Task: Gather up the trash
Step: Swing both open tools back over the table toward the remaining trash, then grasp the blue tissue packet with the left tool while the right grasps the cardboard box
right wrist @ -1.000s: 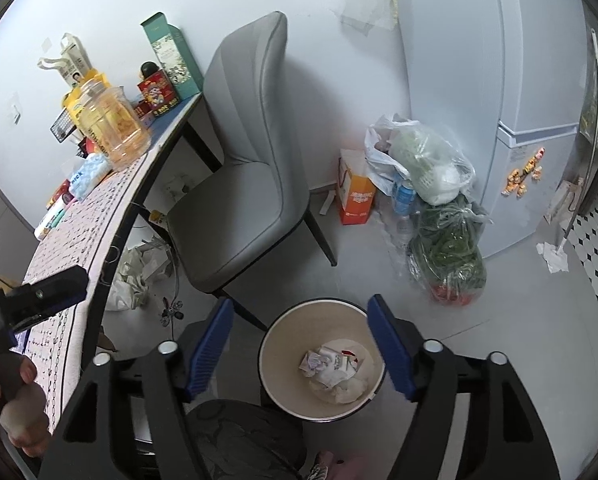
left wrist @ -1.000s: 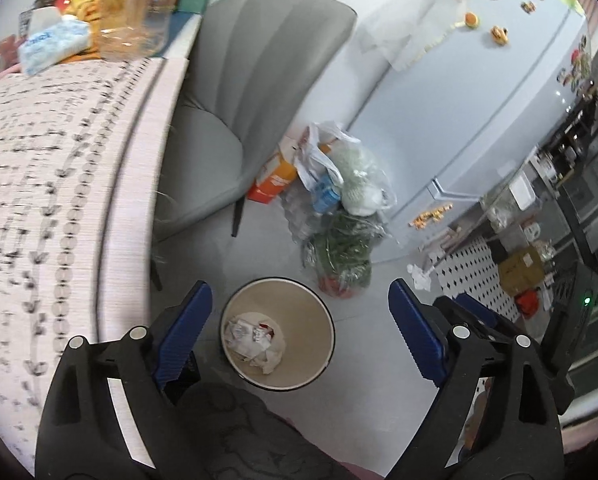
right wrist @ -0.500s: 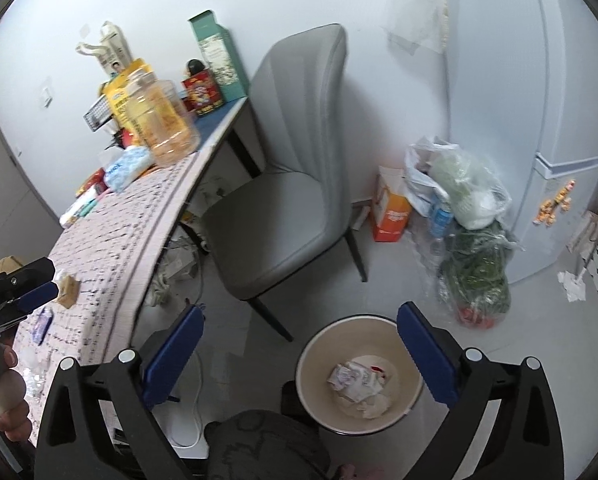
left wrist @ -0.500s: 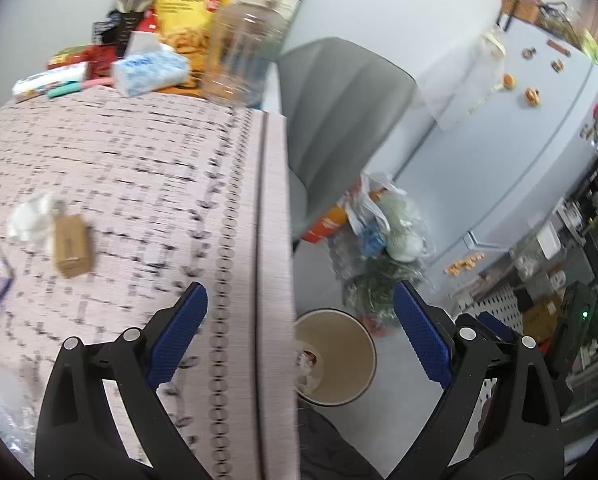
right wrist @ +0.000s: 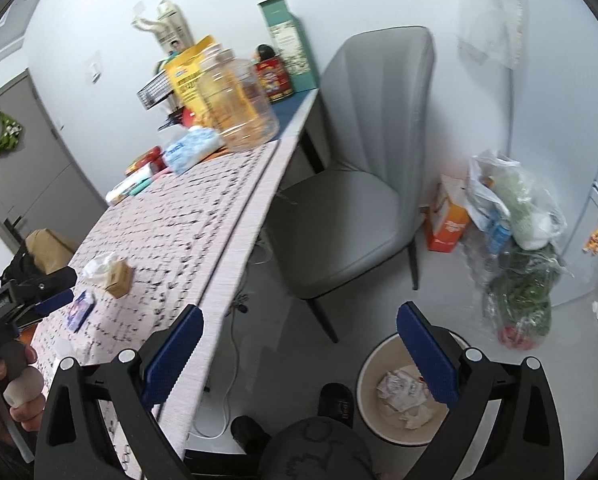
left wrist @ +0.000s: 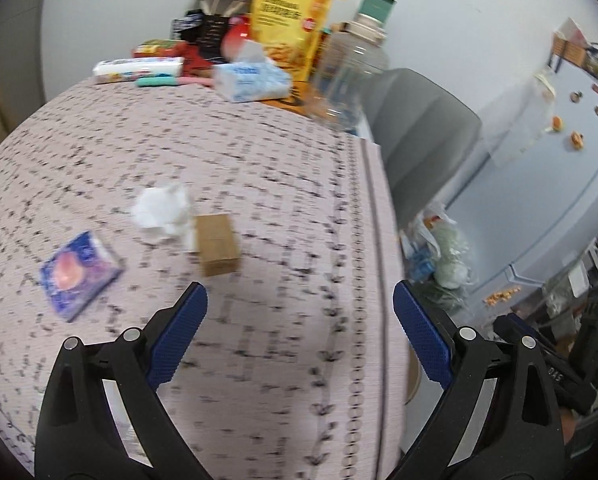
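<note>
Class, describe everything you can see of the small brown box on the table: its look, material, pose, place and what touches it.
The small brown box is a plain, closed block that looks like cardboard, with no print visible. It rests flat on the patterned tablecloth, nearer the chair-side edge. A crumpled white tissue lies right against one side, apparently touching. A blue and pink packet lies apart from it. No gripper touches it. The picture is blurred, so finer details cannot be made out.
</note>
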A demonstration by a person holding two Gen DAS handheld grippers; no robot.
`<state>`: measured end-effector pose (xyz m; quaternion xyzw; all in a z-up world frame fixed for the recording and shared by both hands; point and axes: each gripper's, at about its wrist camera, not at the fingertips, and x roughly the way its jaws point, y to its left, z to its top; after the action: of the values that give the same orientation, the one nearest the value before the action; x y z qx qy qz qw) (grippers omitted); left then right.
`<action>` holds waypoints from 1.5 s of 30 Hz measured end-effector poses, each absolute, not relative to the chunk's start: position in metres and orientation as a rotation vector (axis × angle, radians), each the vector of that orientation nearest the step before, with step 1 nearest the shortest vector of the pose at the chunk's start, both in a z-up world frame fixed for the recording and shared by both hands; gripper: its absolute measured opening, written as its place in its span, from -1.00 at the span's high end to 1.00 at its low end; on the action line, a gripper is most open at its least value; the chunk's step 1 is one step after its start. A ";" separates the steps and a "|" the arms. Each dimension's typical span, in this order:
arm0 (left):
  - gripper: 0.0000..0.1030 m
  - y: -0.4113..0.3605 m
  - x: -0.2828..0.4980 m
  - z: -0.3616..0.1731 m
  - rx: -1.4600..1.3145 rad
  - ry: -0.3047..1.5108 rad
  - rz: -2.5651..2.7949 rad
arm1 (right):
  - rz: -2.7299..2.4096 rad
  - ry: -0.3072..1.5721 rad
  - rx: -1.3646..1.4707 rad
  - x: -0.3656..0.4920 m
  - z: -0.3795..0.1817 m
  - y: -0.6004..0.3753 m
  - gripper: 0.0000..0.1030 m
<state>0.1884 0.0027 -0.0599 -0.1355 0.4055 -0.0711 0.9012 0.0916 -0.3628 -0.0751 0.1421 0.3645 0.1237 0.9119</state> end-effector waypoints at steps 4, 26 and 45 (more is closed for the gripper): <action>-0.80 0.031 0.186 -0.064 -0.284 0.841 -0.100 | 0.297 0.756 0.274 0.094 -0.073 -0.343 -0.85; -0.80 0.131 0.215 -0.118 -0.188 1.004 0.061 | 0.440 0.782 0.200 0.104 -0.066 -0.269 -0.85; 0.31 0.157 0.215 -0.117 -0.187 1.019 0.110 | 0.563 0.806 0.132 0.123 -0.064 -0.200 -0.82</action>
<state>0.2145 0.1571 -0.1175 -0.0892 0.4866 0.0524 0.8675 0.1225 -0.1996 -0.0645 0.0633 0.3869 0.2702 0.8794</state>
